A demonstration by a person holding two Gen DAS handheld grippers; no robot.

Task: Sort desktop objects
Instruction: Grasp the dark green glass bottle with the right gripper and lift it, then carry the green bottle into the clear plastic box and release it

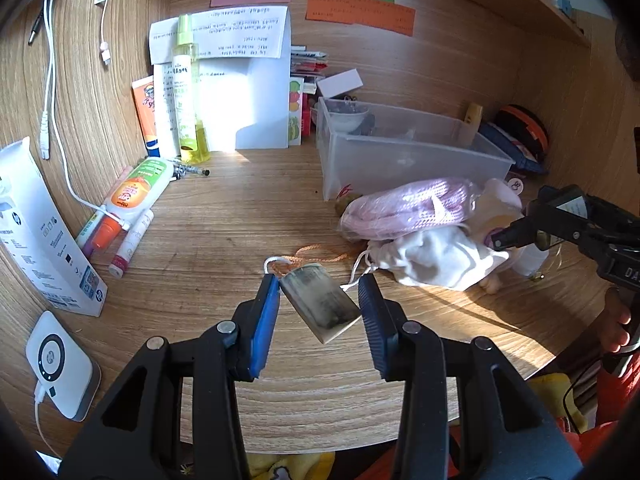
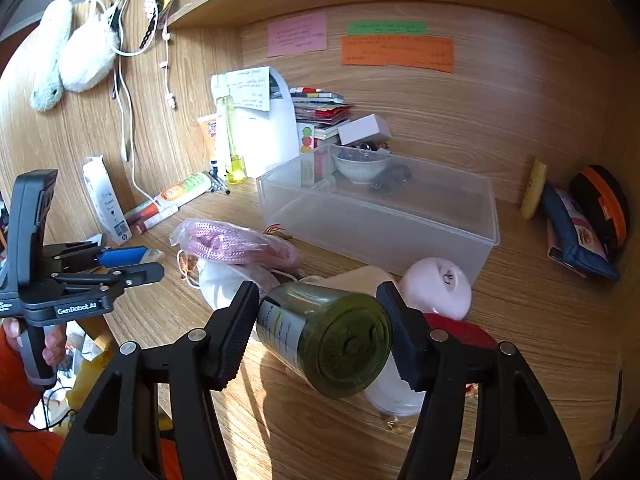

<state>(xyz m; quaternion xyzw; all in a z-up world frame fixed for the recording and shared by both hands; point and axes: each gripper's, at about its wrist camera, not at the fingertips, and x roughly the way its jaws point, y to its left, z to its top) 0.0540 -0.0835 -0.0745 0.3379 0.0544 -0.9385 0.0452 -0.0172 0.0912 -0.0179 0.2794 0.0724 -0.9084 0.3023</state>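
My left gripper (image 1: 320, 294) with blue pads is shut on a small grey-and-cream rectangular block (image 1: 320, 304) with a white cord, held above the wooden desk (image 1: 240, 216). My right gripper (image 2: 320, 312) is shut on a dark green glass jar (image 2: 326, 338), tilted with its base toward the camera. The left gripper also shows in the right wrist view (image 2: 154, 262); the right gripper shows at the right edge of the left wrist view (image 1: 516, 236). A clear plastic bin (image 1: 404, 148) (image 2: 380, 208) holds a white bowl (image 2: 360, 166).
A bagged pink rope (image 1: 408, 208) (image 2: 236, 244), a white drawstring pouch (image 1: 436, 258) and a pink plush toy (image 2: 436, 286) lie before the bin. Tubes and a yellow spray bottle (image 1: 188, 92) stand at the left. A white box (image 1: 44, 236) and white charger (image 1: 60, 364) sit left. Pouches (image 2: 580, 232) lie right.
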